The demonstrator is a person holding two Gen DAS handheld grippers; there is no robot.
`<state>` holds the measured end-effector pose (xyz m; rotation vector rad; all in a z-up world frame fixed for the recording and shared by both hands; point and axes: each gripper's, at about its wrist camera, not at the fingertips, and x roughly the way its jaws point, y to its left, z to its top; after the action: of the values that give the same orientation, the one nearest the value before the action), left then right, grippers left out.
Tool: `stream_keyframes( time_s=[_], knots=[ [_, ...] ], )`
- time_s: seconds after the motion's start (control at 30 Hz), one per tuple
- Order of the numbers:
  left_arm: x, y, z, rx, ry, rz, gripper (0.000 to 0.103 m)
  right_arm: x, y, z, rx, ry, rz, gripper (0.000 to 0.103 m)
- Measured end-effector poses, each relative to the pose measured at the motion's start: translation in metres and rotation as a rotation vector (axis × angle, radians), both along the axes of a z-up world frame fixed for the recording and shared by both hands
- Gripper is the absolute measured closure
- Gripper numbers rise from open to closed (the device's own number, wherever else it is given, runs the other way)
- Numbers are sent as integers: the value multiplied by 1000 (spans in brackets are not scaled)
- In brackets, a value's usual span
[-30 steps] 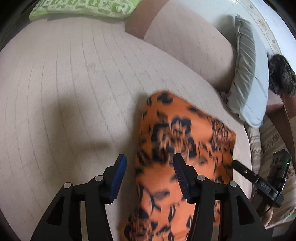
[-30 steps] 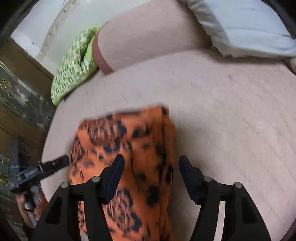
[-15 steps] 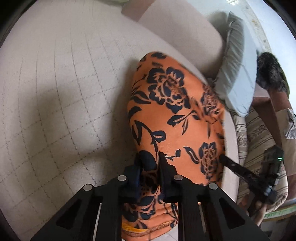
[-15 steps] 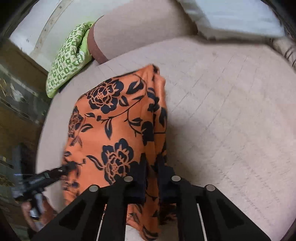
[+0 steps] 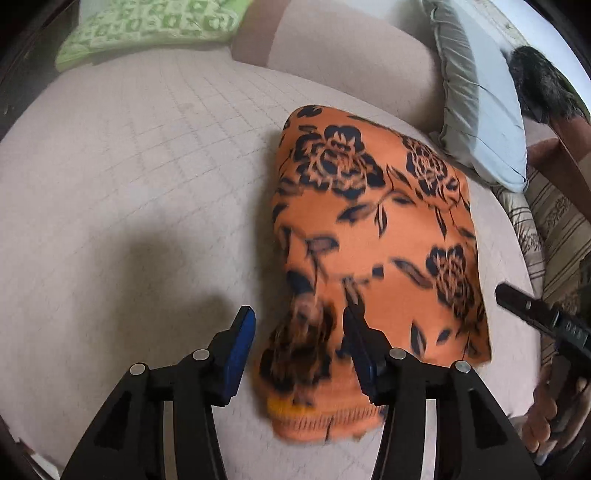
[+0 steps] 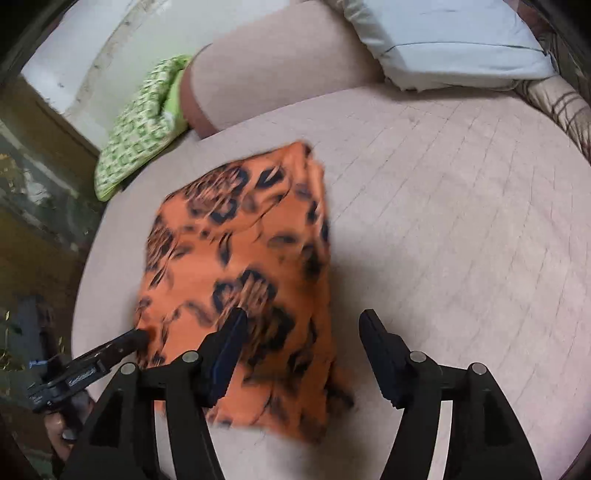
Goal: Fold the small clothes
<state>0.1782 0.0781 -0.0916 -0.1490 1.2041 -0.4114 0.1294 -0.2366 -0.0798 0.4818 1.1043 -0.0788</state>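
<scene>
An orange cloth with a dark flower print lies folded on the beige quilted mattress. My left gripper hovers over its near left corner. Its jaws are opening, and a loose hump of cloth sits between the blue pads without being pressed. In the right wrist view the same cloth is blurred. My right gripper is above its near right edge, jaws opening, with the cloth below and between them and not clamped. A finger of each gripper shows in the other's view: fingers and fingers.
A green patterned pillow lies at the far left and a grey-blue pillow at the far right, with a beige bolster between them. Striped fabric hangs past the right edge. A hand holds the right gripper.
Half a second ago both grippers were shut on the cloth's near edge. Now both stand open, the edge has been let go, and both have drawn back a little.
</scene>
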Motion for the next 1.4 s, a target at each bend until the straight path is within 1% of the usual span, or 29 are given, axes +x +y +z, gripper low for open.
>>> stream_keyframes(
  time_s=[0.07, 0.1, 0.13, 0.17, 0.23, 0.3, 0.33, 0.37, 0.4, 0.43, 0.47, 0.5, 0.53, 0.57, 0.63, 0.67, 0.7, 0.8, 0.83, 0.87, 0.9, 0.97, 1.03, 1.1, 1.2, 1.4],
  knots=[
    [-17, -3, -5, -11, 11, -10, 53, -11, 13, -10, -8, 27, 11, 40],
    [-23, -3, -6, 1, 24, -15, 54, -16, 19, -20, -31, 64, 21, 46],
    [-26, -5, -8, 12, 23, -15, 54, -15, 22, -25, -42, 82, 32, 62],
    [-29, -7, -11, 31, 8, -4, 53, -15, 28, -31, -60, 101, 44, 69],
    [-33, -6, -9, 31, -8, 16, 55, -15, 31, -38, -68, 117, 63, 81],
    [-43, -7, -5, 36, -43, 23, 63, -19, 35, -30, -84, 98, 69, 95],
    [-47, -10, -5, 56, -59, 14, 66, -22, 37, -23, -96, 80, 70, 96],
    [-52, -12, -2, 86, -82, 3, 66, -26, 38, -18, -112, 67, 66, 96],
    [-57, -15, -1, 114, -109, -11, 70, -28, 40, -17, -121, 64, 66, 96],
    [-60, -18, 0, 133, -126, -25, 74, -28, 40, -21, -124, 75, 69, 96],
    [-63, -23, 0, 160, -144, -33, 76, -26, 39, -28, -130, 93, 69, 96],
    [-63, -29, -2, 173, -155, -35, 77, -24, 37, -35, -123, 109, 60, 96],
    [-64, -31, -2, 186, -165, -38, 82, -24, 36, -35, -112, 110, 50, 96],
    [-66, -33, 0, 197, -174, -40, 85, -25, 33, -32, -111, 101, 38, 96],
    [-70, -34, 5, 198, -191, -31, 86, -27, 31, -20, -142, 72, 20, 97],
    [-72, -34, 6, 201, -194, -28, 86, -29, 30, -16, -148, 62, 17, 97],
    [-71, -35, 4, 208, -190, -32, 86, -29, 29, -17, -156, 70, 12, 97],
    [-69, -37, -3, 218, -172, -24, 86, -21, 28, -44, -160, 144, 9, 96],
    [-70, -37, -2, 220, -178, -23, 85, -22, 28, -46, -161, 149, 12, 95],
    [-70, -38, -1, 225, -184, -25, 84, -21, 30, -44, -174, 145, 24, 94],
    [-71, -38, 0, 232, -187, -27, 83, -20, 31, -42, -176, 139, 27, 89],
    [-72, -40, 0, 242, -183, -26, 81, -22, 29, -42, -178, 146, 22, 86],
    [-71, -40, 2, 246, -181, -21, 79, -21, 27, -43, -178, 148, 10, 75],
    [-71, -41, 2, 252, -182, -18, 78, -22, 23, -42, -174, 152, -6, 68],
    [-70, -44, 3, 267, -181, -21, 77, -21, 20, -41, -162, 152, -17, 67],
    [-69, -42, 9, 255, -163, -13, 75, -25, 24, -28, -168, 113, -5, 63]
  ],
)
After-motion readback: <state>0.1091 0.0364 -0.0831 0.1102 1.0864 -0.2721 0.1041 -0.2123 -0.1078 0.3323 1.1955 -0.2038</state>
